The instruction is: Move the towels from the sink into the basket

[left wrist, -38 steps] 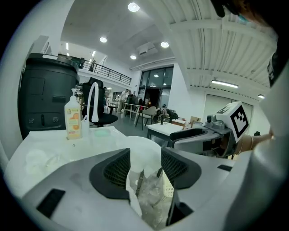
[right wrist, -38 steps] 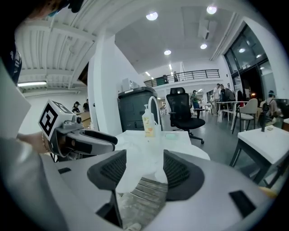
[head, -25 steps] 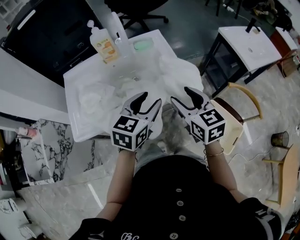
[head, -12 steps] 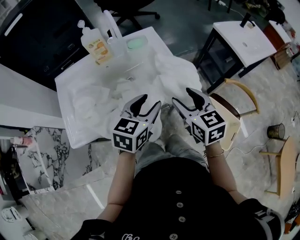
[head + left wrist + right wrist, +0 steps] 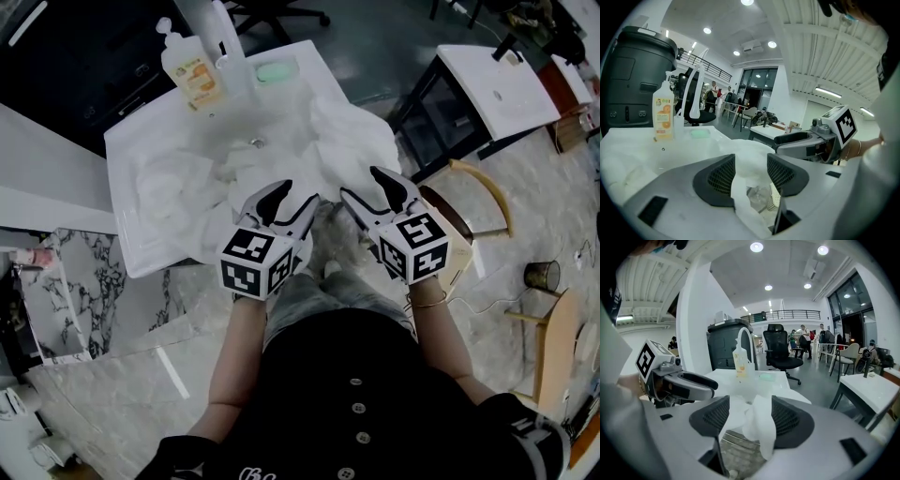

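Note:
A white sink (image 5: 122, 234) holds several crumpled white towels (image 5: 173, 183). One big white towel (image 5: 352, 141) spills over the sink's front right edge. My left gripper (image 5: 298, 195) and right gripper (image 5: 364, 186) stand side by side at that edge, in front of the person's lap. In the left gripper view, the left gripper (image 5: 751, 166) is shut on a fold of towel (image 5: 750, 187) that hangs down. The right gripper (image 5: 750, 411) likewise pinches a white fold (image 5: 759, 427). Below both sets of jaws shows a mesh basket (image 5: 738, 451), partly hidden by cloth.
An orange soap bottle (image 5: 192, 75), a white faucet (image 5: 230, 47) and a green soap bar (image 5: 275, 70) stand at the sink's back. To the right are a white-topped stand (image 5: 487, 84), a wooden chair (image 5: 469, 234) and a small bin (image 5: 542, 275).
The head view has drifted, so the sink sits a little higher and further left in the picture. Both grippers stay side by side at its front edge, still holding towel.

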Available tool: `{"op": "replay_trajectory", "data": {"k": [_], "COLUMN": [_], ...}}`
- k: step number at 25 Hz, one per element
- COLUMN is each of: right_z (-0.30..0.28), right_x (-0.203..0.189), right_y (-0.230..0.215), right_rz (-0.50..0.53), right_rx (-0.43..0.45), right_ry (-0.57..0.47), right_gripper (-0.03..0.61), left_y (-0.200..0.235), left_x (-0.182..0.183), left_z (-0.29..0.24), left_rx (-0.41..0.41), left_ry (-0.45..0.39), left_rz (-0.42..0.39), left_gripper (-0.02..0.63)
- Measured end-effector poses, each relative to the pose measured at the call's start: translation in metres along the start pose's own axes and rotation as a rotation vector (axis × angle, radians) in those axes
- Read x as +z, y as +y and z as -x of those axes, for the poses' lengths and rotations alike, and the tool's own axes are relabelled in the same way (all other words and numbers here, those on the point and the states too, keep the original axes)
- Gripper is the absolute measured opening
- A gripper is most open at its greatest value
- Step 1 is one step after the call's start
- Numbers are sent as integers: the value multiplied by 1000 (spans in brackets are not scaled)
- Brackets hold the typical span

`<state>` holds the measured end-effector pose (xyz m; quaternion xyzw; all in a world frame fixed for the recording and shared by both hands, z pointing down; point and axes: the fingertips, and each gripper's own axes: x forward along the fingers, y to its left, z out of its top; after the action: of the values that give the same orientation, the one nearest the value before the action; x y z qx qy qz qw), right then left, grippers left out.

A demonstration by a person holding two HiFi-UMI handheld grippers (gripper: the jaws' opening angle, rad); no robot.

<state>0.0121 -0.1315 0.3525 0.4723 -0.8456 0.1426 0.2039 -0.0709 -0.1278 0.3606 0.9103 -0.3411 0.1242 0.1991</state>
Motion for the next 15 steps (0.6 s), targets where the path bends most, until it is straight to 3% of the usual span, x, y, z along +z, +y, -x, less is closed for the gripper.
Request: {"op": "replay_trajectory", "data": {"k": [6, 15], "right_z": [-2, -16], "right_x": [0, -20], "right_y": [-17, -52], "right_rz": [27, 88], "right_rx": [29, 17], "right_ry": [9, 109], "right_gripper": [270, 353], "left_y": [-6, -11], "left_x": [-1, -14], "left_z": [-14, -38], "left_rx": [14, 29], "left_ry": [12, 51], "left_rz": [-2, 8], "left_gripper": [192, 192]}}
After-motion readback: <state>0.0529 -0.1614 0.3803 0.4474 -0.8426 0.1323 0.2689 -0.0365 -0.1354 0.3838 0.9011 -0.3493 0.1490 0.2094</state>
